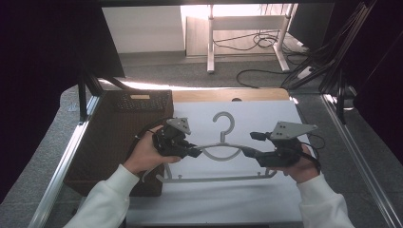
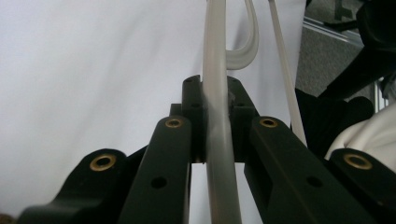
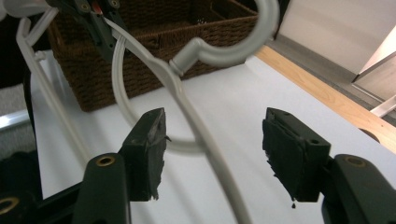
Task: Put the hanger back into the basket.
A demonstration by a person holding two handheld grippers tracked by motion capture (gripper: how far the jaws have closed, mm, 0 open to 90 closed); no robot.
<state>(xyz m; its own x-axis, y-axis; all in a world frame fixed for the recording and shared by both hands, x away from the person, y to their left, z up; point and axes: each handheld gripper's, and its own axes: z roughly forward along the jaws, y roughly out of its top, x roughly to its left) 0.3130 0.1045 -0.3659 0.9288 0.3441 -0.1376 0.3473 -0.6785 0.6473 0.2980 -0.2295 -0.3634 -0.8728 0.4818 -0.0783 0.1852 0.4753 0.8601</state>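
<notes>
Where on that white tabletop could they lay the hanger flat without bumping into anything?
The white sheet is bare in front of the hanger, near the person, and behind the hook up to the wooden strip. The left side is crowded: the wicker basket sits there beside the left gripper.

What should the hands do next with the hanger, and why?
Probably draw the right gripper back off the hanger. Its jaws stand apart with the hanger's arm loose between them, while the left gripper is clamped on the other arm, so one grip can likely carry it toward the wicker basket.
</notes>
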